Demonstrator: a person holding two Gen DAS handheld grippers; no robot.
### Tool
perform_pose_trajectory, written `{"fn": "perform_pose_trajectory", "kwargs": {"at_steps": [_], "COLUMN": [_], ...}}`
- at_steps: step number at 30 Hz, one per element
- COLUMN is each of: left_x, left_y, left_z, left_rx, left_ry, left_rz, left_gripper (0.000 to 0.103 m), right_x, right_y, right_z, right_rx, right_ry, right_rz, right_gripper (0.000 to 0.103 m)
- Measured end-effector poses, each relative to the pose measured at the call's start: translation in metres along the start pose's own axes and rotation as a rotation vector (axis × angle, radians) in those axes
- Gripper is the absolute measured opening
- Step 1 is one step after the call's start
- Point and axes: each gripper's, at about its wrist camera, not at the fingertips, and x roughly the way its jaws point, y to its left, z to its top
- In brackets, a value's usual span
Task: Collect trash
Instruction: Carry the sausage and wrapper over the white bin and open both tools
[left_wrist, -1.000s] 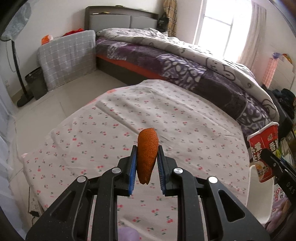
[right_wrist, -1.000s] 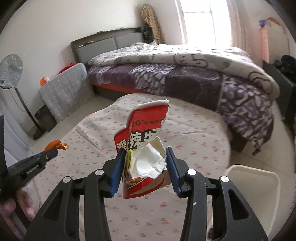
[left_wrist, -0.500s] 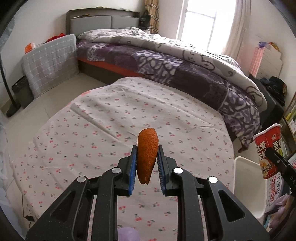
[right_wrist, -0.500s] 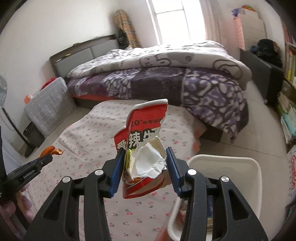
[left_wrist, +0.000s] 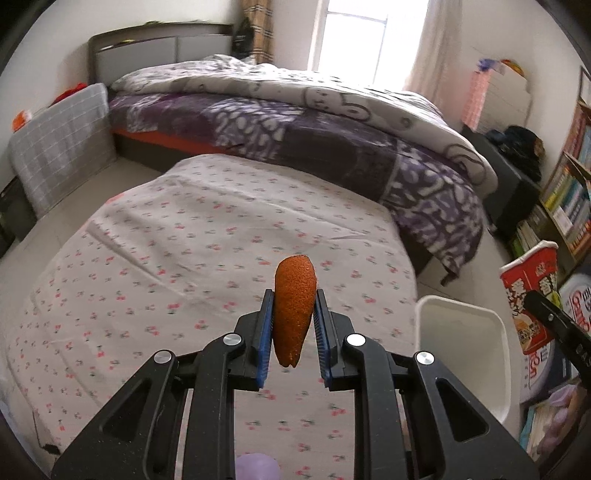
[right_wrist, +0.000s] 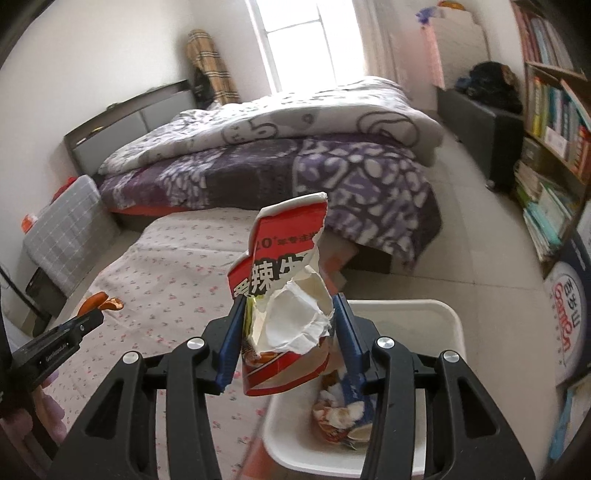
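Right gripper (right_wrist: 286, 334), just easing open, holds torn cup (right_wrist: 284, 295).

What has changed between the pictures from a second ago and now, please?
Both grippers have swung toward the white bin: the right gripper now holds the torn red noodle cup above its opening, and its jaws have just been opening slightly with the cup between them. In the left wrist view the bin has come closer. The left gripper stays shut on the orange peel.
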Motion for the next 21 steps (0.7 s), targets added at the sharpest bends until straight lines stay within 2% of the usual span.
{"fn": "perform_pose_trajectory", "kwargs": {"at_steps": [5,6,7,9,12,21], "left_x": [0.003,0.004,0.004,0.004,0.006,0.014], "left_y": [-0.036,-0.043,-0.048,-0.061,-0.081,-0.136], "left_z": [-0.007,-0.009,-0.01,-0.013,-0.017,-0.024], "left_rx": [0.058,0.07,0.075,0.091,0.118,0.156], "left_ry": [0.016,0.021,0.022,0.026,0.033,0.089], "left_rz": [-0.045,-0.061,-0.07,-0.09,-0.116,-0.239], "left_gripper": [0.02,0.02,0.02,0.02,0.02,0.021], "right_x": [-0.005,-0.005,-0.007,-0.012,-0.018,-0.039], "right_y": [-0.025,-0.028,-0.034,-0.042,-0.057,-0.099], "right_z": [-0.001,-0.001,-0.001,-0.001,0.0,0.004], "right_rx": [0.046,0.056,0.074,0.106,0.152,0.26], "right_ry": [0.01,0.01,0.007,-0.005,-0.018,-0.065], "right_rz": [-0.05,-0.059,-0.073,-0.089,-0.118,-0.173], "right_gripper": [0.053,0.058,0.068,0.079,0.088,0.09]}}
